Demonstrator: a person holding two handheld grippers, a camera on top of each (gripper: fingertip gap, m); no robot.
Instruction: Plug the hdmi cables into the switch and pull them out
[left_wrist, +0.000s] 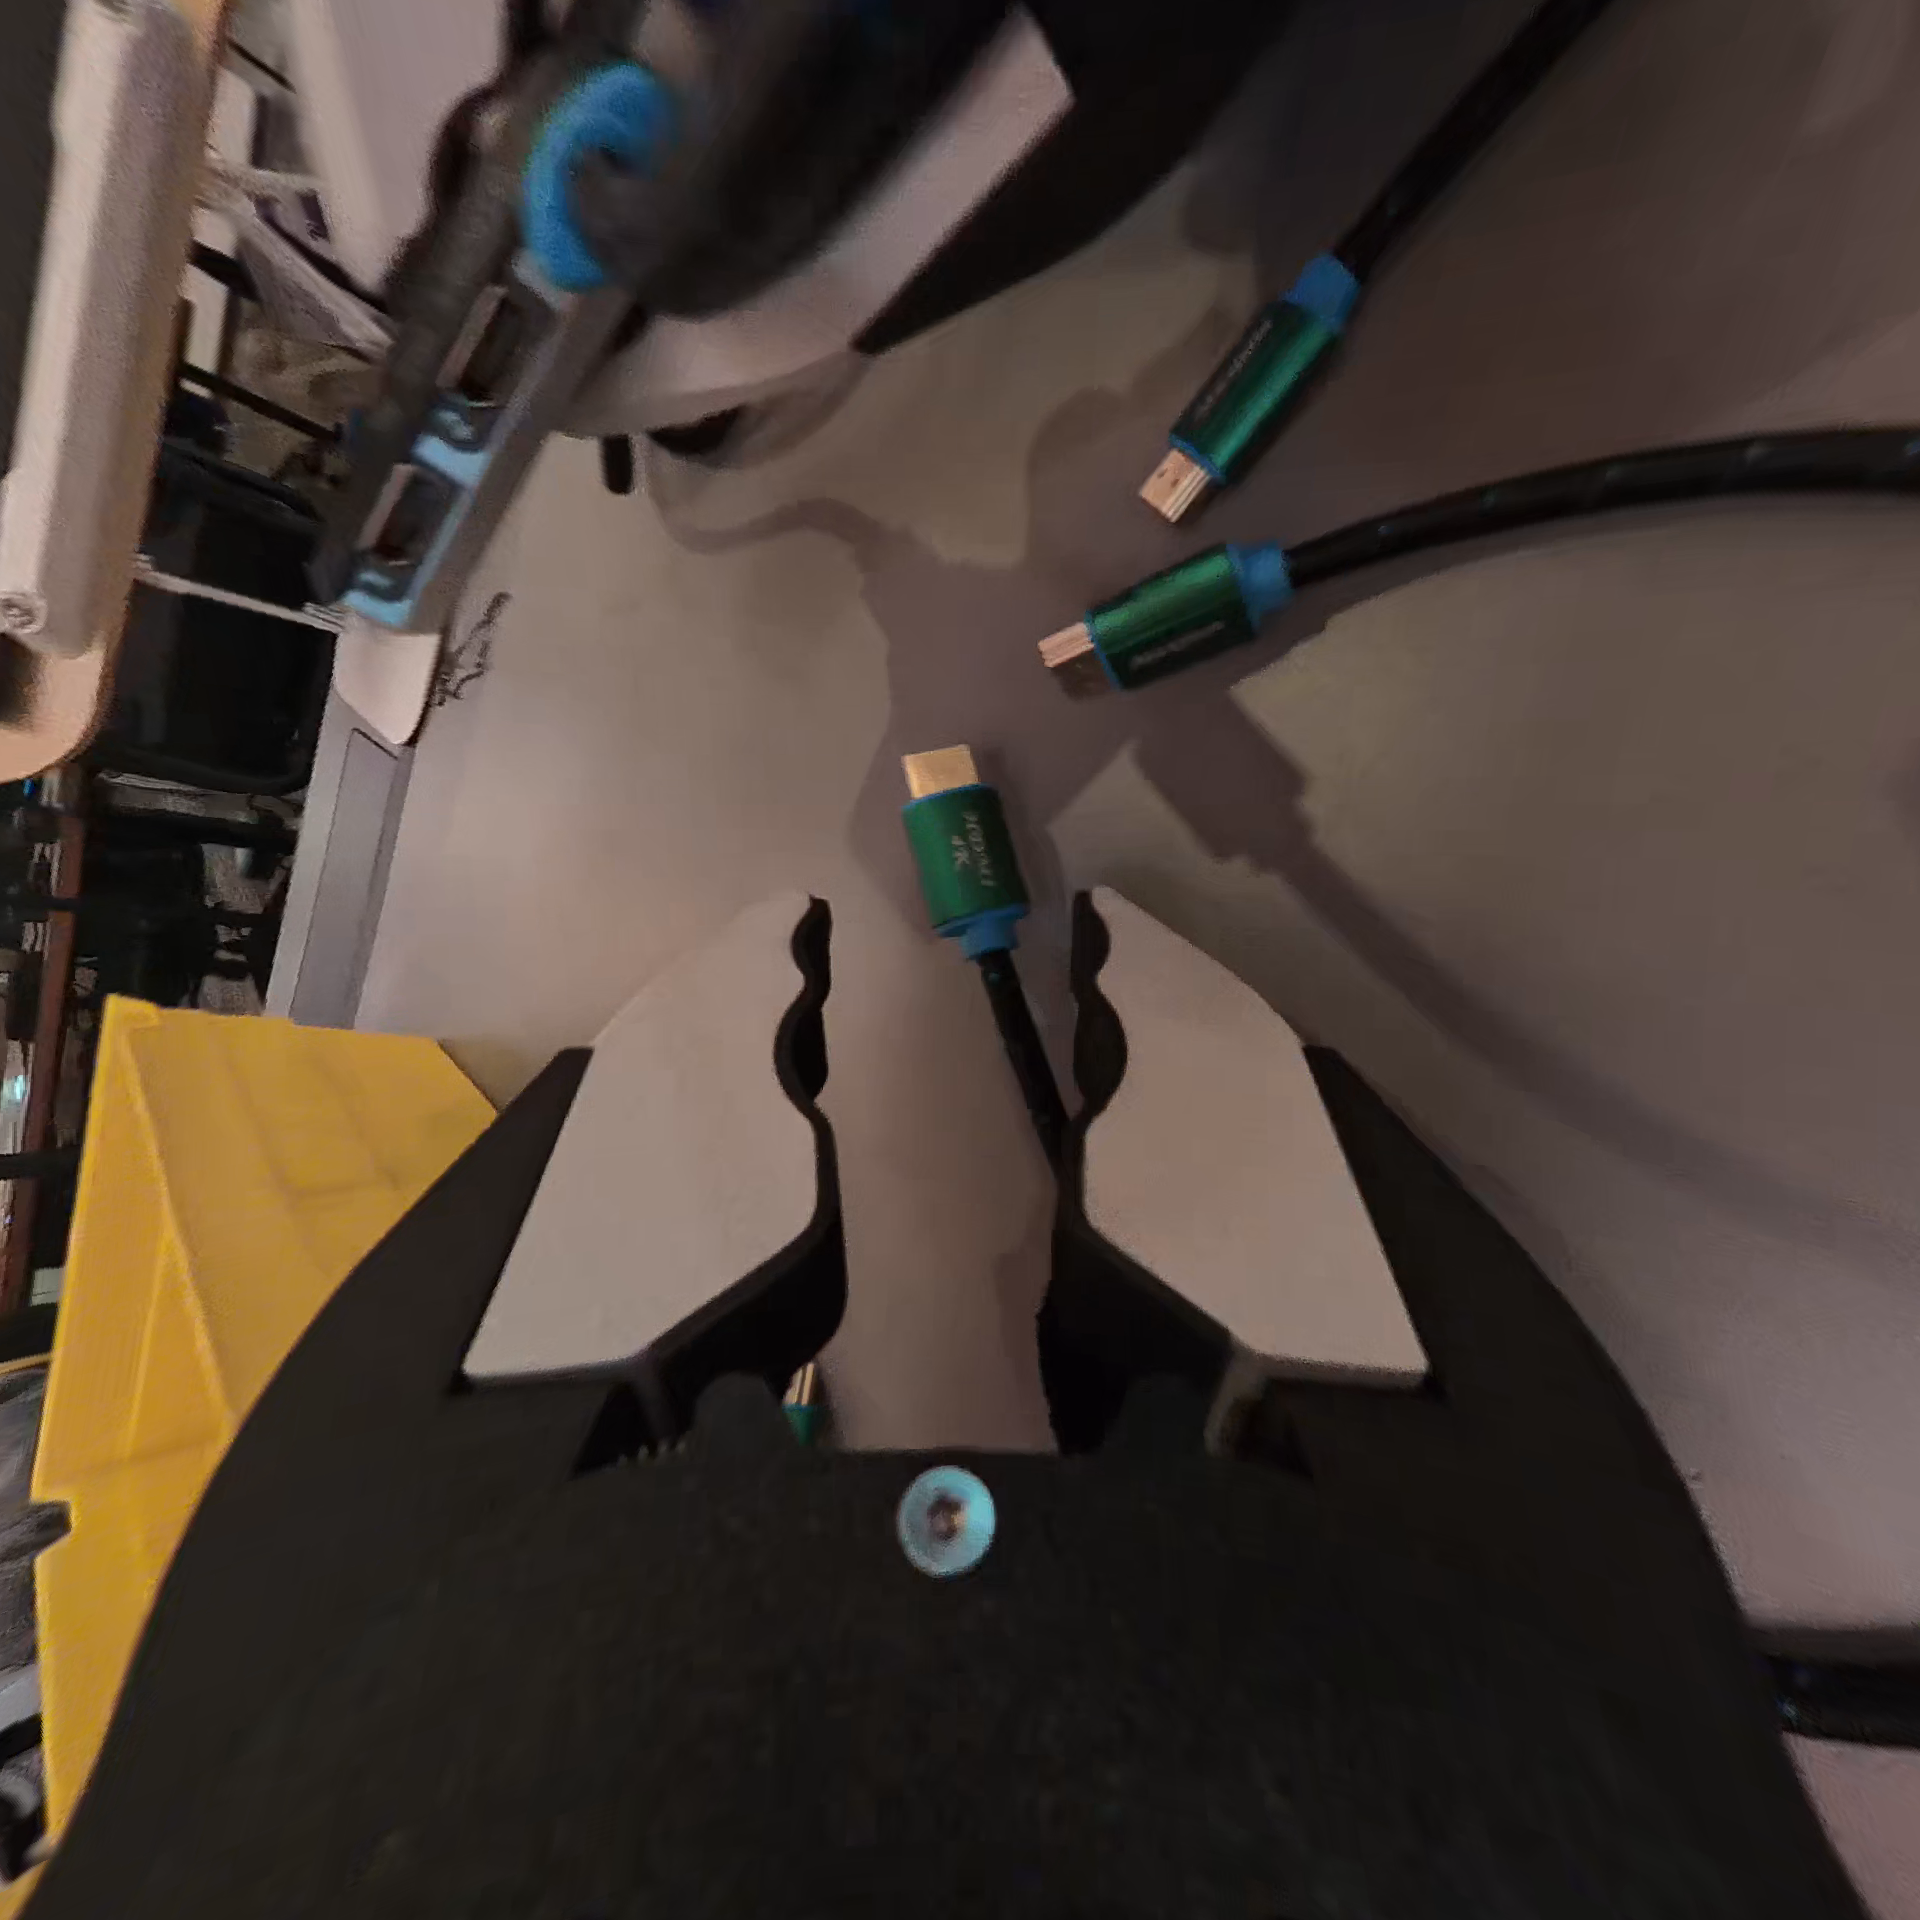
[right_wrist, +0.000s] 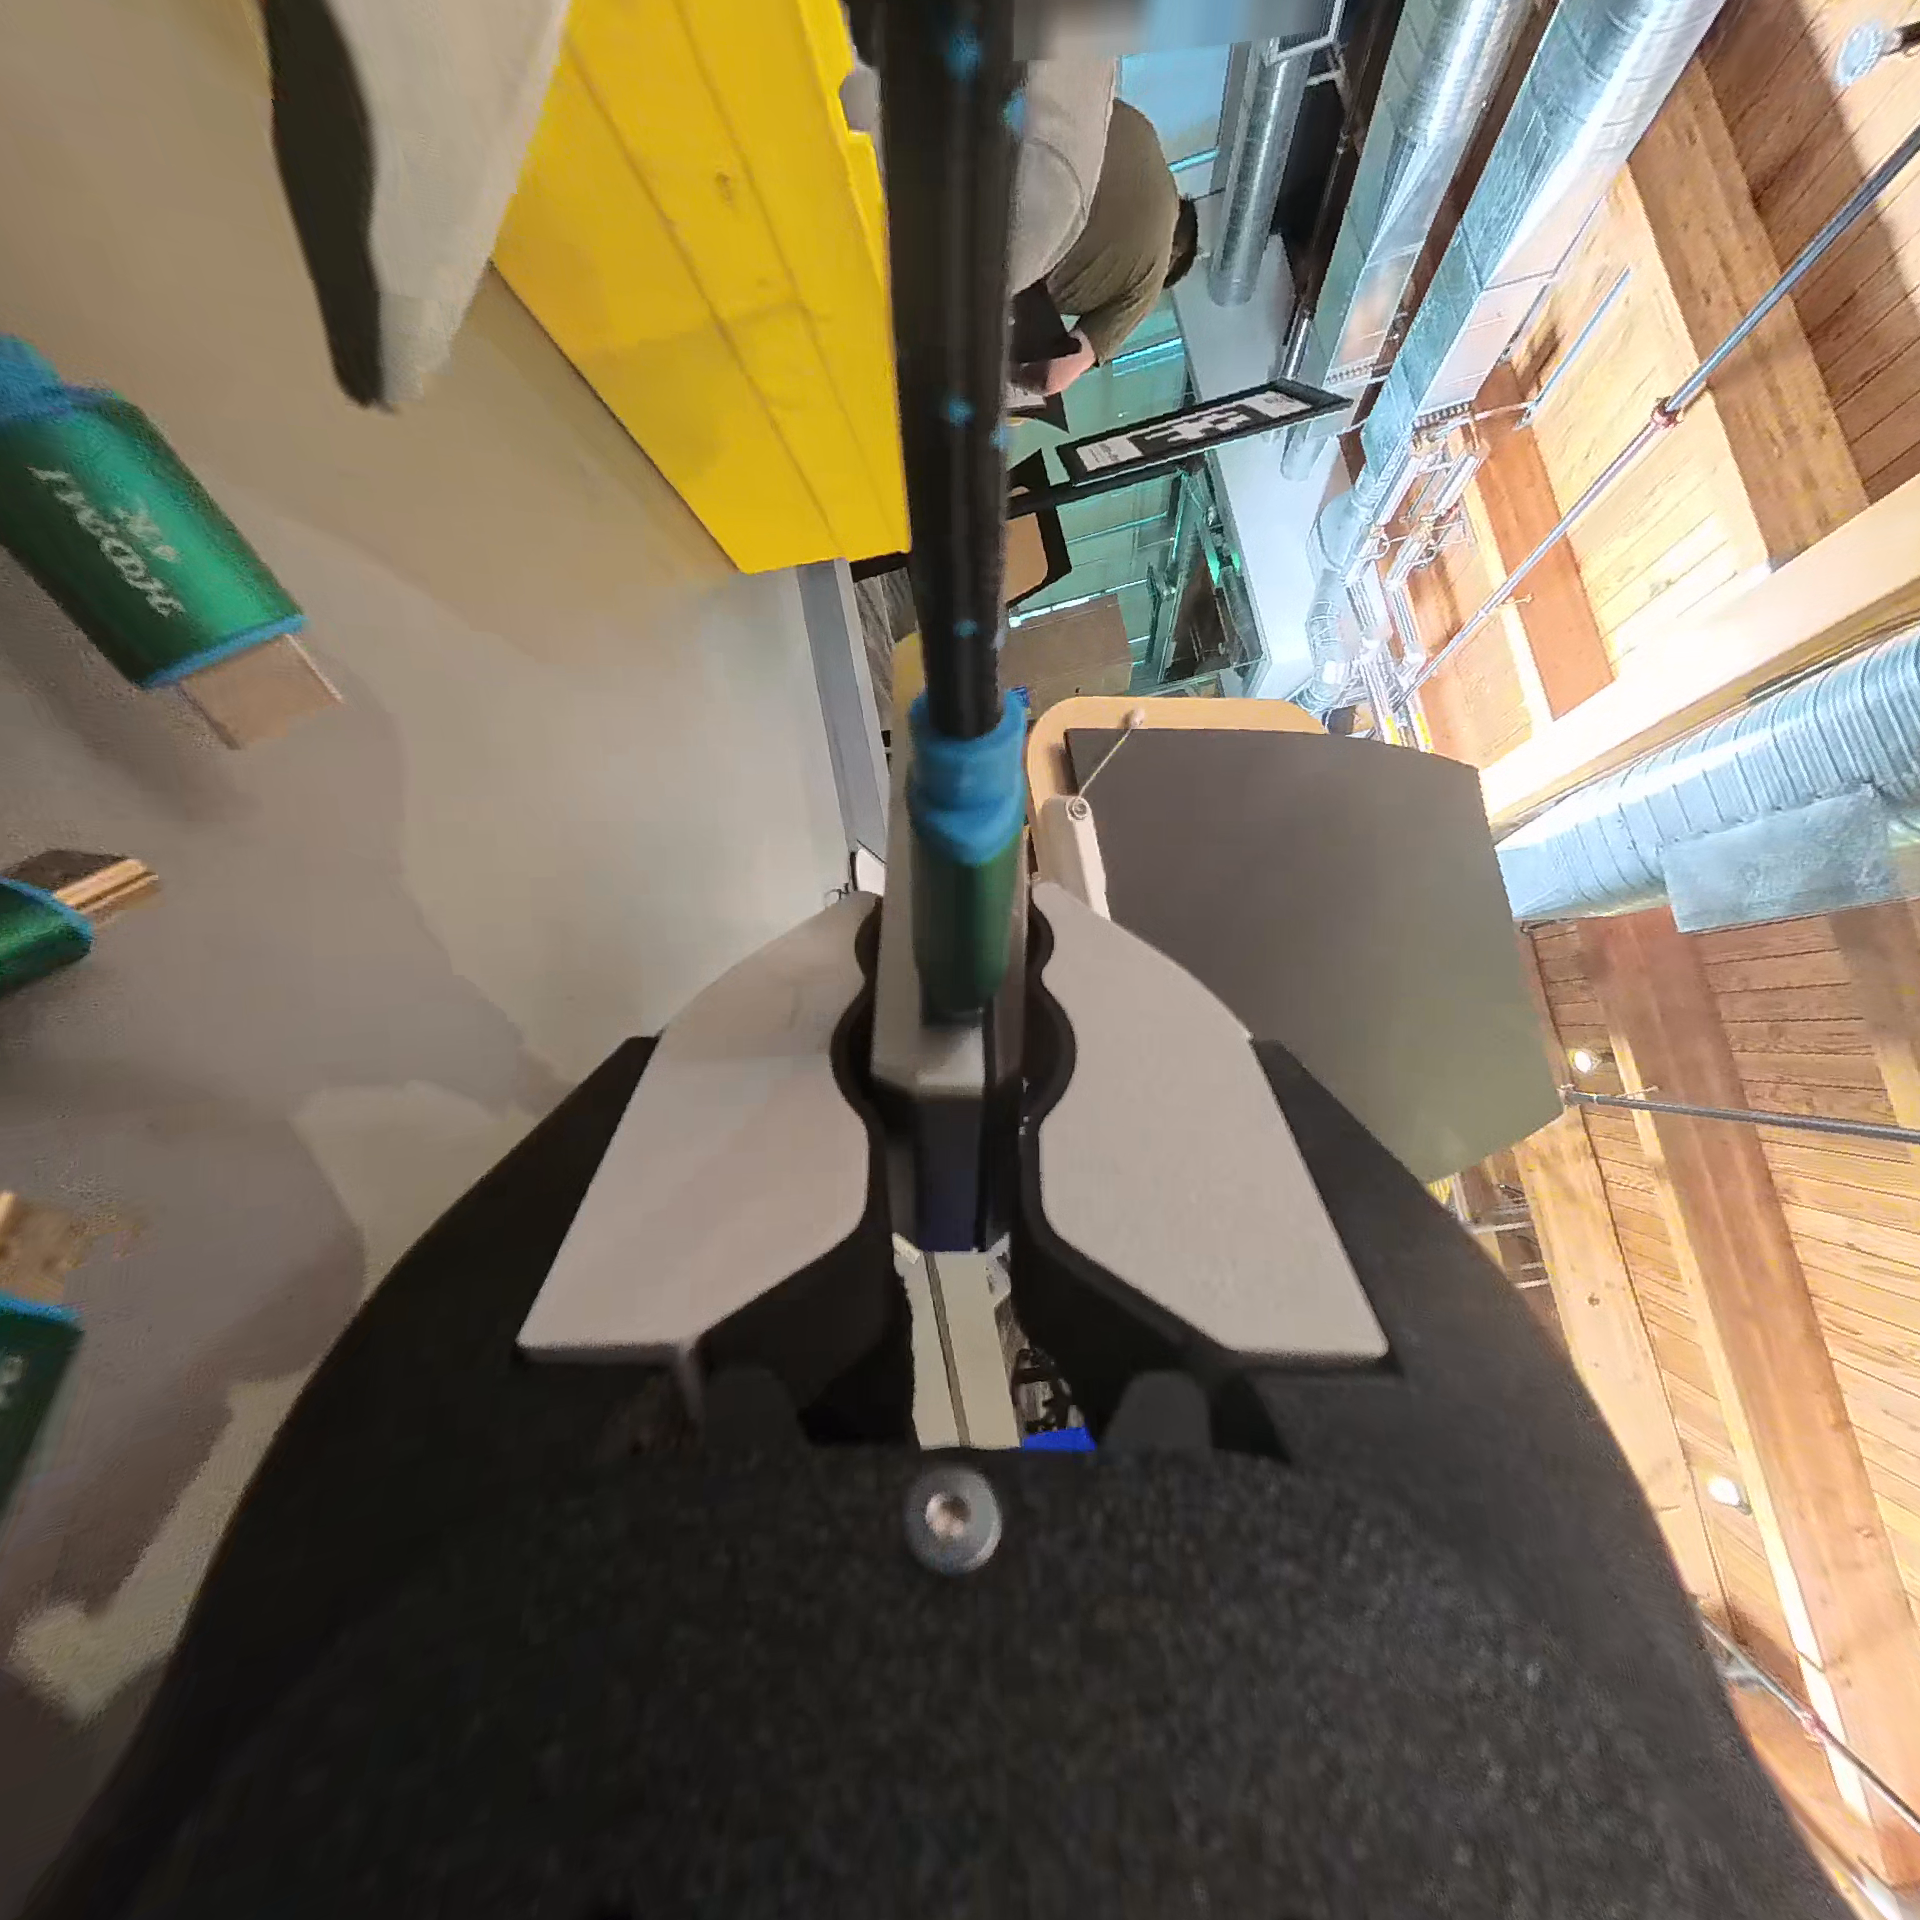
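In the left wrist view my left gripper (left_wrist: 951, 925) is open over the table. A green HDMI plug (left_wrist: 961, 852) with a gold tip lies just past its fingertips, and its black cable (left_wrist: 1023, 1049) runs back between the fingers, close to the right one. Two more green plugs (left_wrist: 1252, 384) (left_wrist: 1174, 623) lie farther right. My right gripper (right_wrist: 951, 909) is shut on the grey switch (right_wrist: 925, 1070), held off the table. One green plug (right_wrist: 961, 925) with a blue collar sits in the switch, its cable (right_wrist: 951, 364) leading away. The switch also shows blurred at the upper left of the left wrist view (left_wrist: 447, 416).
A yellow bin (left_wrist: 208, 1195) stands at the table's left; it also shows in the right wrist view (right_wrist: 717, 291). Loose green plugs (right_wrist: 135, 551) (right_wrist: 42, 925) lie on the pale table (left_wrist: 644, 779). A person stands far off behind the table (right_wrist: 1101, 239).
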